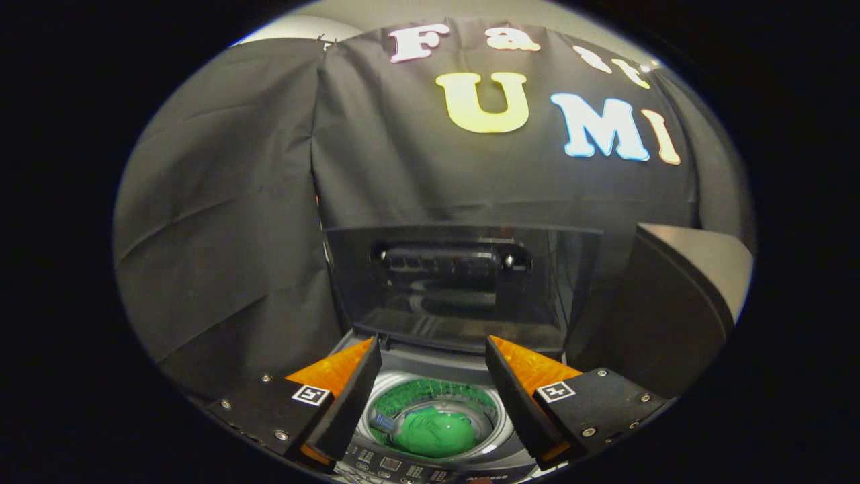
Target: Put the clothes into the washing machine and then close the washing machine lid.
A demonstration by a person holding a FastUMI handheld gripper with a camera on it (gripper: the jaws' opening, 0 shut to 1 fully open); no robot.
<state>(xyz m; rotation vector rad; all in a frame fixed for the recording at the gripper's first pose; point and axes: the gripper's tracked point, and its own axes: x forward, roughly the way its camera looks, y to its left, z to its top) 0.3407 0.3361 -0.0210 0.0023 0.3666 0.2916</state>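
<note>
Booth wall cloth (pixel 222 222) hangs behind the washing machine (pixel 437 464). The lid (pixel 463 282) stands raised, upright behind the drum opening. A dark box (pixel 672 302) stands just beside it. Green clothes (pixel 433 433) lie inside the drum, below and between the wide-open, empty jaws of the gripper (pixel 433 359).

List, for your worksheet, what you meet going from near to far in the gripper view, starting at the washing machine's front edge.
Dark control panel with buttons → green clothes in the round drum → raised dark lid standing upright → black cloth wall. The open gripper hangs above the drum, holding nothing.
</note>
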